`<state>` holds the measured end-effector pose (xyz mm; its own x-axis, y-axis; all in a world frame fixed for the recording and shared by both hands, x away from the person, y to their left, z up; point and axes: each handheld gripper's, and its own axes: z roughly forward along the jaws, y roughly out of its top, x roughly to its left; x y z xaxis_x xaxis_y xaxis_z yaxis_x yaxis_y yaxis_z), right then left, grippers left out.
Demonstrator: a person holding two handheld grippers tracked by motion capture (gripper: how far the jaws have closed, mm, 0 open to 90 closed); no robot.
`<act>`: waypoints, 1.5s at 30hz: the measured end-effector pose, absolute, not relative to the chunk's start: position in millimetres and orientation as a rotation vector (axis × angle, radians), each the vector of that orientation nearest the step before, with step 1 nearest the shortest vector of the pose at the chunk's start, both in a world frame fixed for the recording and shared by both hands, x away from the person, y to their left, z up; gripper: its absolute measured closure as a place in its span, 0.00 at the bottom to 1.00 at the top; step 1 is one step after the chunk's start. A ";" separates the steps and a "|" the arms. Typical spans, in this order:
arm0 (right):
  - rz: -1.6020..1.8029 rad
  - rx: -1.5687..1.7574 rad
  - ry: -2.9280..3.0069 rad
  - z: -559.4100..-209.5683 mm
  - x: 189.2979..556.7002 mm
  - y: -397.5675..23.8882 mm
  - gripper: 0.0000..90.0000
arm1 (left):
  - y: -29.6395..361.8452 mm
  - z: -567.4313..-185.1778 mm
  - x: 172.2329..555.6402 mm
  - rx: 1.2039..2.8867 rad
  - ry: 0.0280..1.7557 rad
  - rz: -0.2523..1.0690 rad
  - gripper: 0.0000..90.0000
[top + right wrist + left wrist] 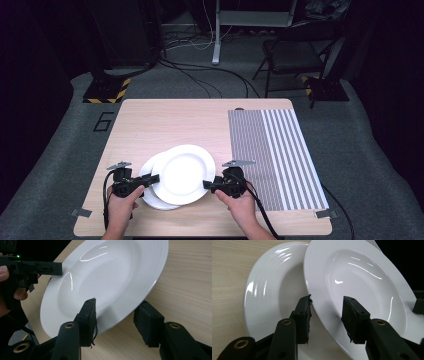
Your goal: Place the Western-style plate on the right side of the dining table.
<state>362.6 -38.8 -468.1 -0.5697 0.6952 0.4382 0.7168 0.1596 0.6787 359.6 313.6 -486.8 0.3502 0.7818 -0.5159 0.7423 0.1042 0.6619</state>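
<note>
High view: two white plates sit at the near middle of the wooden table [150,125], the upper plate [183,173] overlapping the lower plate [150,192], with the left gripper [150,180] at its left rim and the right gripper [207,185] at its right rim. Left gripper view: the jaws straddle the upper plate's rim, part open, one above and one beneath; whether the pads press cannot be told. Right gripper view: the jaws likewise bracket the raised rim above the table, with contact uncertain.

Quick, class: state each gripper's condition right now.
Left gripper: jaws astride the upper plate rim; grip cannot be told.
Right gripper: same on its opposite rim.
</note>
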 end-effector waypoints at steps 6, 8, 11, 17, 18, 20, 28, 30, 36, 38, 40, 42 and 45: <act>-1.416 -1.456 -2.363 -467.8 362.8 -40.1 0.59 | 311.6 -485.4 357.2 1.648 1.391 0.068 0.65; -1.418 -1.456 -2.367 -468.0 363.0 -39.9 0.59 | 310.6 -484.8 355.9 1.644 1.398 0.075 0.65; -1.421 -1.462 -2.374 -468.1 363.8 -39.6 0.59 | 310.1 -483.7 354.3 1.645 1.393 0.080 0.65; -1.435 -1.484 -2.383 -469.4 365.4 -39.6 0.59 | 308.9 -481.7 351.4 1.629 1.393 0.092 0.65; -1.435 -1.486 -2.384 -469.4 365.8 -39.7 0.59 | 308.9 -481.3 351.0 1.626 1.394 0.091 0.66; -1.435 -1.492 -2.383 -468.9 366.4 -40.2 0.59 | 309.4 -480.6 350.3 1.624 1.387 0.087 0.66; -1.439 -1.542 -2.357 -467.6 370.7 -44.5 0.59 | 303.0 -478.3 348.5 1.626 1.379 0.089 0.67; -1.442 -1.543 -2.359 -467.2 371.4 -45.3 0.59 | 302.2 -478.0 348.3 1.621 1.378 0.085 0.67; -1.444 -1.547 -2.363 -468.0 373.3 -47.9 0.59 | 299.7 -477.1 347.7 1.611 1.371 0.085 0.67; -1.443 -1.545 -2.374 -468.3 373.7 -48.2 0.59 | 299.6 -477.6 348.2 1.622 1.369 0.085 0.67; -1.441 -1.549 -2.371 -468.5 373.6 -48.4 0.59 | 298.8 -478.2 348.6 1.620 1.367 0.089 0.67; -1.441 -1.545 -2.375 -468.3 373.5 -49.2 0.59 | 298.7 -477.5 348.5 1.621 1.364 0.084 0.67; -1.433 -1.548 -2.369 -466.2 373.0 -50.6 0.59 | 298.1 -475.7 347.8 1.609 1.359 0.077 0.67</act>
